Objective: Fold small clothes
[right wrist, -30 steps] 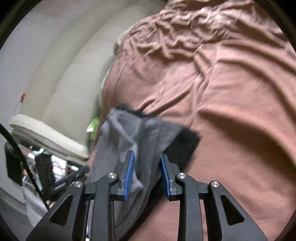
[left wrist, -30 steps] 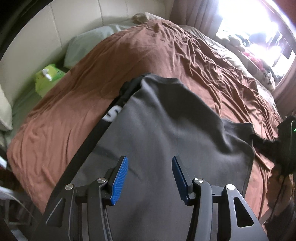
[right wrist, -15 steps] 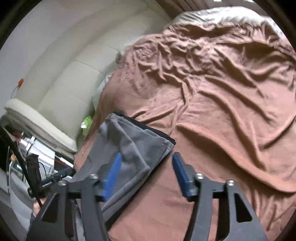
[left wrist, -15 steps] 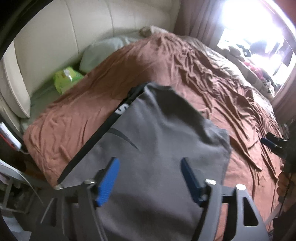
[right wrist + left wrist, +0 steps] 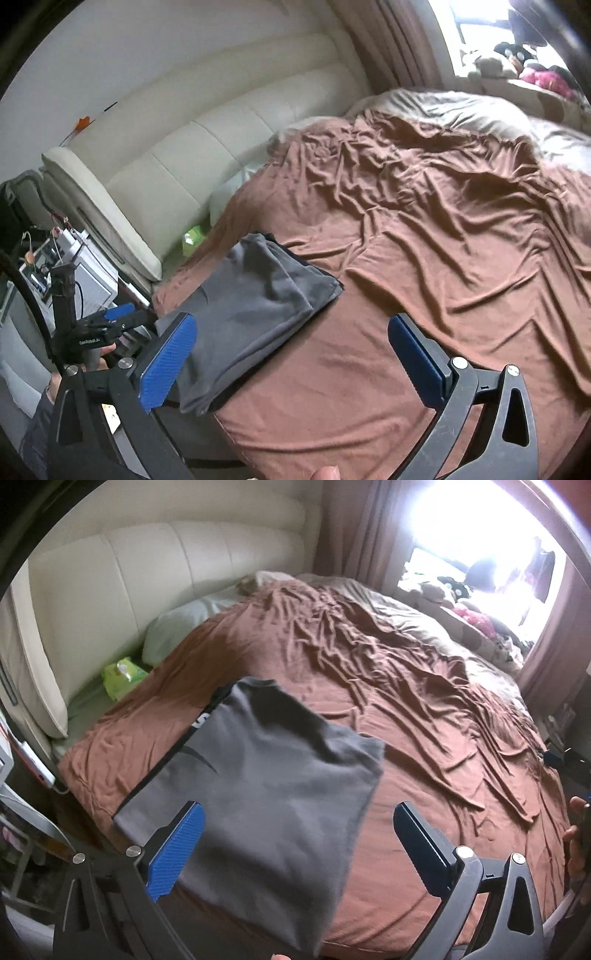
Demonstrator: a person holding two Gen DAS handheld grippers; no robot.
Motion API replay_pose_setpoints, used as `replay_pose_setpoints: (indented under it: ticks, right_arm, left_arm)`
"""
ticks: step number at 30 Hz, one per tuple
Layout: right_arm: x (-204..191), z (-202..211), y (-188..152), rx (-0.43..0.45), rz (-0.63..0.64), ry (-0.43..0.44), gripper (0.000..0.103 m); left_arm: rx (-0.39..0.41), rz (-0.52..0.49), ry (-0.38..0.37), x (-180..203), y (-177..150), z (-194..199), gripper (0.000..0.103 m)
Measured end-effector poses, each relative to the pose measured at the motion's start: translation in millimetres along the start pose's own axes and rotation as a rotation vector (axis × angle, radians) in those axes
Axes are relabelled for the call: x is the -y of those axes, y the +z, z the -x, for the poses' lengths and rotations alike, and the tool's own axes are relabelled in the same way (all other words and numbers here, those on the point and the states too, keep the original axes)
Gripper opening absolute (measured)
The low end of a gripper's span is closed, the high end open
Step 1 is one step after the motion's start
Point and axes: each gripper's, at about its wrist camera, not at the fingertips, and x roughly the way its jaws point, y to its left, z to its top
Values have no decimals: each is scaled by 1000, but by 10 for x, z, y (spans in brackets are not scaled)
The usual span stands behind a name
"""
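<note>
Bed (image 5: 424,775), brown sheet much creased; no containers in view apart from a green packet (image 5: 122,675) lying in the gap between the sheet and the cream headboard (image 5: 147,572), its contents not readable.

Grey garment (image 5: 280,782), folded, lies flat on the sheet at the near left corner of the bed. Its long axis runs from the near bed edge up towards the headboard. A black strip with a white letter shows along its left side; the rest of the lettering is hidden under the fold. In the right wrist view the garment (image 5: 255,310) shows stacked layers at its far right corner, with a dark layer underneath.

Left hand-held gripper (image 5: 295,853): jaws opening, standing wide, blue pads clear of the cloth, nothing held. The garment's near end lies in the line of sight between them.

Right hand-held gripper (image 5: 291,365): jaws opening, also wide, nothing gripped; left pad overlaps the garment's edge in view, the right is over bare sheet.

Pillow (image 5: 173,627) partly tucked under the sheet. Window (image 5: 480,535) blown out by glare; the things on the sill are hard to make out.
</note>
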Motion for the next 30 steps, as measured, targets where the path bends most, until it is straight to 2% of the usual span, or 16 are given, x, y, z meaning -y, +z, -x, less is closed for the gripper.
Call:
replay_pose_setpoints:
  ticks: [4, 13, 18, 24, 30]
  right_arm:
    - [-43, 371, -116, 18, 16, -53, 103]
    - [-334, 1164, -417, 56, 42, -155, 103]
    - [-496, 1561, -597, 81, 57, -207, 103]
    - [-656, 2017, -886, 107, 65, -253, 103]
    - [-743, 2539, -1219, 161, 67, -313, 103]
  left_arm:
    - [23, -43, 4, 235, -62, 193, 103]
    - [73, -121, -40, 755, -241, 687, 103]
    - [106, -148, -73, 990, -394, 981, 103]
    - [170, -208, -57, 1308, -648, 1390, 103]
    - [215, -222, -92, 1533, -881, 1732, 103]
